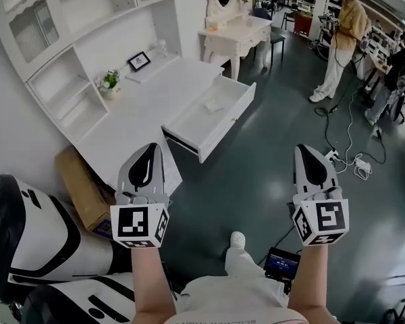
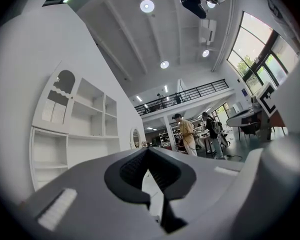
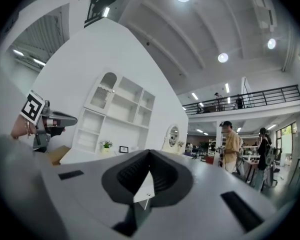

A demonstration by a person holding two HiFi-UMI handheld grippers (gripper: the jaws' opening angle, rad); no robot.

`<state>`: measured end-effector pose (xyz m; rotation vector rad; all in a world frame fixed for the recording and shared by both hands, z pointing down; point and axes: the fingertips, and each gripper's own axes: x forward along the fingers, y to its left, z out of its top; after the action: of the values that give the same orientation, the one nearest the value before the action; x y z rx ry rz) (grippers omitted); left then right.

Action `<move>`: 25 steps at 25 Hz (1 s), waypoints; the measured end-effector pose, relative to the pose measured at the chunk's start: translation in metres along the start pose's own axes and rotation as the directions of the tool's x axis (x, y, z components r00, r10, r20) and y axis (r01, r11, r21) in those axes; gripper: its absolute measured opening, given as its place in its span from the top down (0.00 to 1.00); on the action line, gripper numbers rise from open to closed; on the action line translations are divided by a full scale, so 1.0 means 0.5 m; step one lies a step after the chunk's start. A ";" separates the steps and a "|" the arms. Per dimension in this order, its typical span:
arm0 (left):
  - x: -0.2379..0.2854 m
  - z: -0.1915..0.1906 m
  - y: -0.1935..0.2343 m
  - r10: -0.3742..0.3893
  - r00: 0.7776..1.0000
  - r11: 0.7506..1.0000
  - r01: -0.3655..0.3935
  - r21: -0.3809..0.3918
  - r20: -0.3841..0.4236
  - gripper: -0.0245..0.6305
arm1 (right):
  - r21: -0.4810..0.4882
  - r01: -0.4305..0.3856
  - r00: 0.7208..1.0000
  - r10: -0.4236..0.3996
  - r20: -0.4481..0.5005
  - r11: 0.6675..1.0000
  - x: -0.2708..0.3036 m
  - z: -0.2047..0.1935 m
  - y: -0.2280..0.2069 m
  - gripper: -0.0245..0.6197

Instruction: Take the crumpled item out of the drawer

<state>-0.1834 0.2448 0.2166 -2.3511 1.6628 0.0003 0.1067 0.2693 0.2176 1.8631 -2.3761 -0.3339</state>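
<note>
The white desk has its drawer pulled open toward the room. A pale crumpled item lies inside the drawer, near its far end. My left gripper hovers at the desk's near corner, well short of the drawer, with its jaws pressed together and nothing in them. My right gripper hangs over the dark floor to the drawer's right, also shut and empty. Each gripper view looks along its closed jaws, left gripper and right gripper, toward the room.
A cardboard box and a white-and-black machine stand at the desk's near left. A plant and a picture frame sit on the desk. A dressing table stands beyond. Two people and cables occupy the floor at right.
</note>
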 end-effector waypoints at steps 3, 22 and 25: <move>0.089 -0.006 -0.013 0.000 1.000 1.000 0.000 0.014 -0.009 0.96 | 0.017 -0.020 1.000 0.020 0.005 1.000 0.070 -0.013 -0.048 0.95; 0.414 -0.067 -0.095 0.050 0.996 0.999 -0.050 -0.003 -0.071 0.96 | 0.009 -0.172 0.985 0.172 -0.013 0.985 0.360 -0.098 -0.220 0.95; 0.432 -0.077 -0.098 0.048 0.996 0.999 -0.049 -0.007 -0.071 0.96 | 0.019 -0.169 0.985 0.169 -0.020 0.985 0.371 -0.113 -0.228 0.95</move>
<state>-0.0693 0.0519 0.2318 -2.3422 1.7553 -0.0675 0.1813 0.0577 0.2356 1.6473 -2.5076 -0.2772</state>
